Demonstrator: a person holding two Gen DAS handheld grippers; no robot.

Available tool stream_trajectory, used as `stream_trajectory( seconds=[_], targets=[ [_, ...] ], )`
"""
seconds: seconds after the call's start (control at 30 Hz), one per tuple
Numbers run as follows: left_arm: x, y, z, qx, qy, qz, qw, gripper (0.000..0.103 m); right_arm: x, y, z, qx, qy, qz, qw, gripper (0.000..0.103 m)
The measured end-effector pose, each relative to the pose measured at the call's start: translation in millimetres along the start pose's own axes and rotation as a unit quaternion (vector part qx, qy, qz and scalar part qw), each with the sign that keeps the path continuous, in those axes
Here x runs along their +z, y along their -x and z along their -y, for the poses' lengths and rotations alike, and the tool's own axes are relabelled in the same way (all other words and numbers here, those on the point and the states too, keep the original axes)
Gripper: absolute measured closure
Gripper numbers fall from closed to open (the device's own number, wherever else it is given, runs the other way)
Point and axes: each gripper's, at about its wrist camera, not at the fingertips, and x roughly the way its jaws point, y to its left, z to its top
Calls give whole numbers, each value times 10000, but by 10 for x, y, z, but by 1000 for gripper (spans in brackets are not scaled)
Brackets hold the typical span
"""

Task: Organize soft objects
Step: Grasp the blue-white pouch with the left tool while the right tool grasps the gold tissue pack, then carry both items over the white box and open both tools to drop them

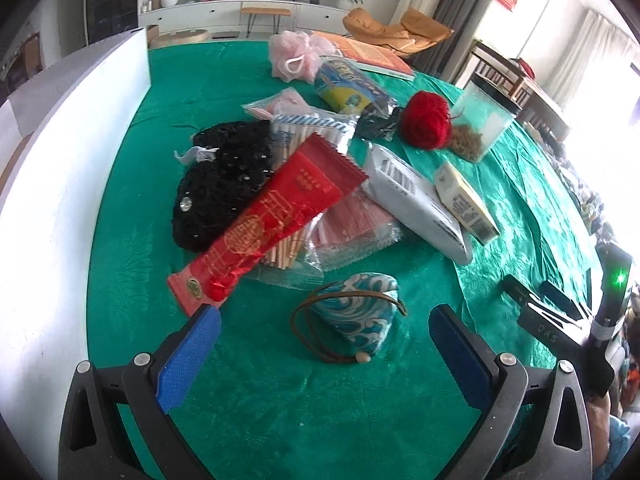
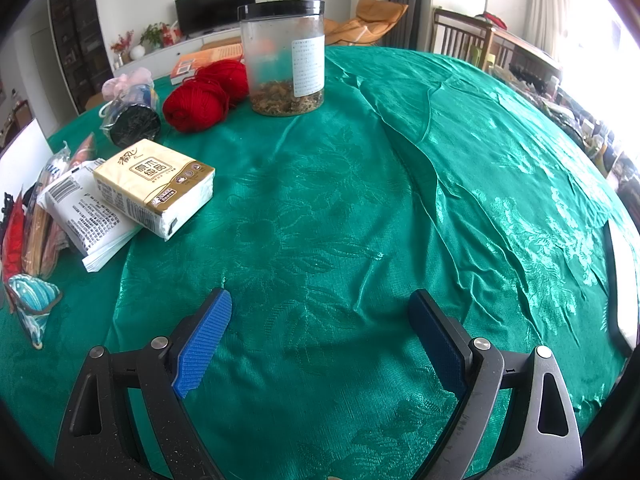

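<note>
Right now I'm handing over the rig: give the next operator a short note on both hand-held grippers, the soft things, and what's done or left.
Left hand-held gripper: open, empty, just short of the blue patterned pouch.
Right hand-held gripper: open, empty, over bare green tablecloth.
Soft things lie unsorted in a pile: black knit piece, pink bath pouf, red yarn, tissue pack.
Done: nothing visibly sorted.
Left: everything; the pouch is probably the easiest first pick.

blue wave-print pouch (image 1: pixel 356 312), flat, on green cloth (image 1: pixel 280 400)

Glossy green tablecloth (image 2: pixel 360 184), fuzzy red yarn (image 2: pixel 192 104), perhaps wool
</note>
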Motion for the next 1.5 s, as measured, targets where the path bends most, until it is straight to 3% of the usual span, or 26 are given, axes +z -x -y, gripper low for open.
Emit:
stream_trajectory(
  seconds=[0.2, 0.23, 0.27, 0.3, 0.37, 0.4, 0.53, 0.63, 0.7, 0.77, 0.87, 0.97, 1.1, 1.2, 1.3, 1.43, 1.5],
  targets=[
    [-31, -347, 324, 460, -713, -1, 9964, 4, 2, -6, 4, 2, 2, 1, 10000, 11],
    [-5, -411, 331, 513, -751, -24, 9959, 20, -3, 1, -2, 4, 2, 1, 10000, 11],
    [0, -459, 340, 523, -782, -67, 9955, 46, -2, -2, 1, 7, 2, 1, 10000, 11],
    [-10, -520, 345, 553, -798, -178, 9951, 52, -1, -2, 3, 16, 3, 1, 10000, 11],
    [-31, -494, 370, 677, -892, -81, 9937, 54, 34, -21, 44, 113, 71, -60, 9999, 11],
    [-44, -442, 352, 501, -847, -74, 9951, 55, 66, -21, 75, 266, 104, -137, 9995, 11],
    [-119, -239, 308, 214, -844, 25, 9962, 55, 249, 212, 168, 1630, -265, 432, 9853, 12],
    [-182, -99, 291, 80, -936, 45, 9956, 55, 597, 128, -86, 2204, 443, 336, 9738, 12],
    [-201, -81, 304, 8, -936, 78, 9956, 55, 843, -55, -346, 2609, 1170, 3, 9583, 12],
    [-199, -10, 283, -66, -903, 118, 9958, 55, 981, -321, -569, 2554, 1771, -537, 9490, 13],
    [-187, 184, 219, -126, -872, 226, 9959, 55, 1035, -588, -663, 2848, 1938, -1210, 9310, 20],
    [-97, 368, 94, -258, -696, 386, 9965, 55, 1054, -490, -494, 2563, 1641, -1064, 9466, 25],
    [5, 548, -99, -517, -267, 529, 9969, 55, 1105, -276, -37, 1872, 558, -841, 9771, 26],
    [111, 863, -316, -610, -7, 840, 9946, 55, 1132, 88, -38, 2129, 345, -603, 9746, 26],
    [195, 1270, -704, -299, 138, 1188, 9924, 55, 1178, 450, -489, 2691, 445, -469, 9609, 26],
    [170, 1707, -1340, 645, 315, 1453, 9868, 54, 1160, 916, -1391, 3980, 487, -551, 9144, 26],
    [88, 1884, -1731, 1274, 535, 1479, 9793, 54, 1096, 1130, -1898, 4446, 656, -620, 8912, 26]
  ],
)
